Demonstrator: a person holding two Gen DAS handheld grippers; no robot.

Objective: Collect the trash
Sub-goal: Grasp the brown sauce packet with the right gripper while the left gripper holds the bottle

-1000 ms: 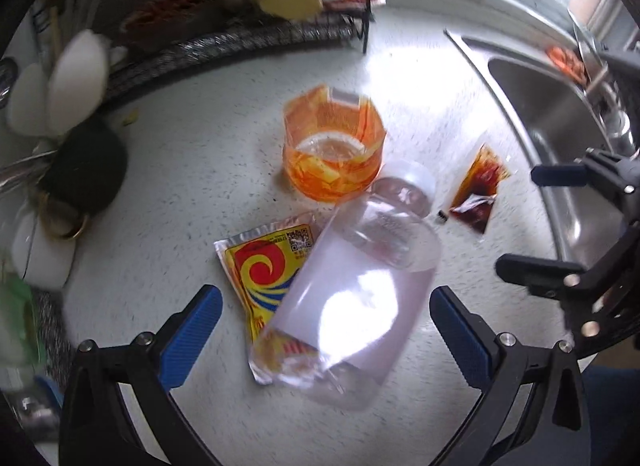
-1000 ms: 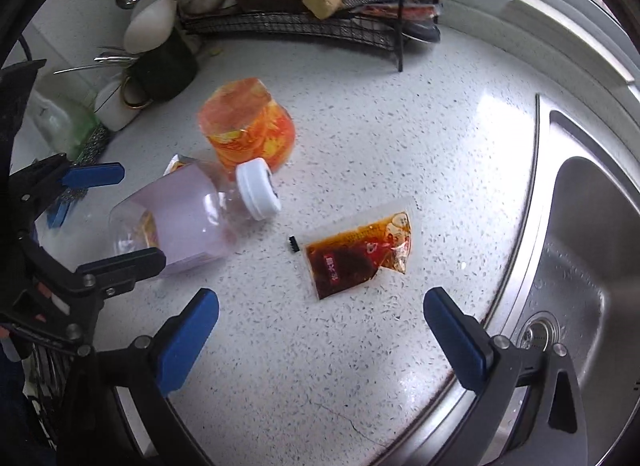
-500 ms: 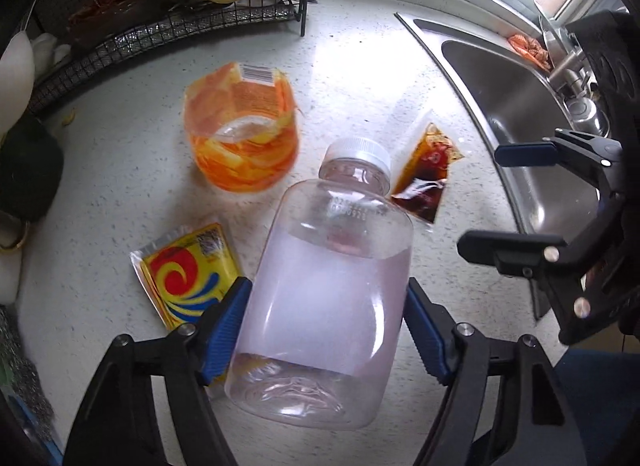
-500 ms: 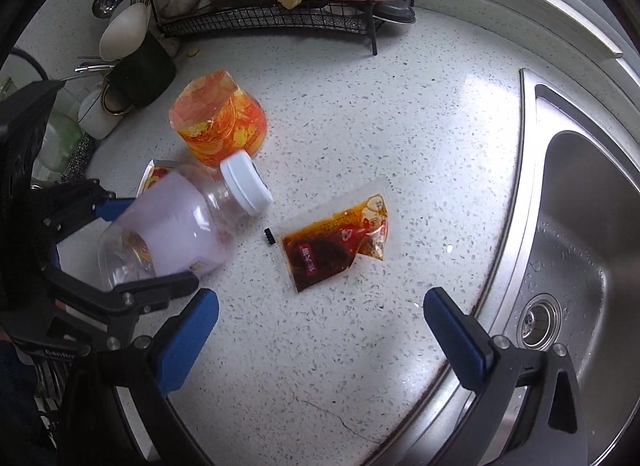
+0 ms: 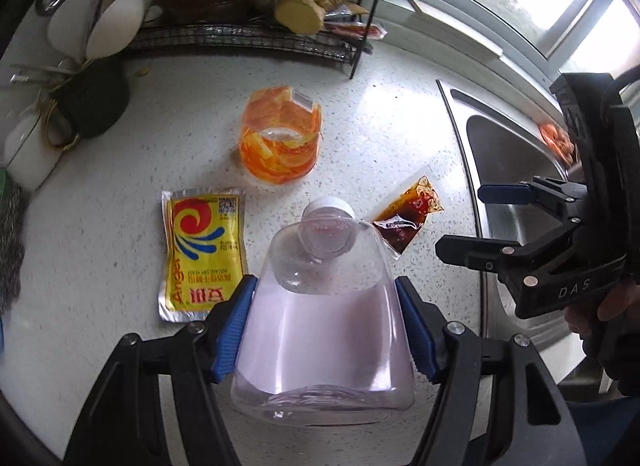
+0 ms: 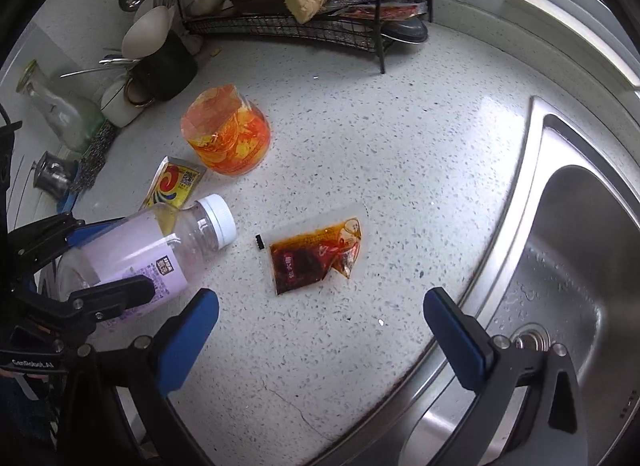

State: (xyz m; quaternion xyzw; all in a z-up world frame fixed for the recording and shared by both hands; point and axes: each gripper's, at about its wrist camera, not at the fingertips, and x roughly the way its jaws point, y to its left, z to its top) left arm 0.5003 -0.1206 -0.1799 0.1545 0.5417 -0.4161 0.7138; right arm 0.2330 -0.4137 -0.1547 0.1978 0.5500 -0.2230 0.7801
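Note:
A clear plastic bottle [image 5: 324, 326] with a white cap and pinkish label sits between the blue pads of my left gripper [image 5: 325, 306]. The jaws are closing and the pads press its sides. In the right wrist view the bottle [image 6: 160, 250] hangs tilted, cap toward the counter middle. A yellow sachet [image 5: 204, 254], an orange plastic wrapper [image 5: 280, 141] and a brown sauce packet [image 5: 408, 221] lie on the speckled counter. My right gripper [image 6: 320, 318] stands open above the counter, with the sauce packet [image 6: 316, 254] just beyond its fingertips.
A steel sink [image 6: 580, 266] fills the right side. A black wire rack [image 6: 304, 25] with ginger stands at the back. A dark utensil holder [image 6: 164, 69] and a glass bottle [image 6: 60, 109] crowd the back left.
The left gripper's jaws came in onto the bottle, which then rose off the yellow sachet and turned cap-forward. The right gripper drew back a little from the sauce packet, still open.

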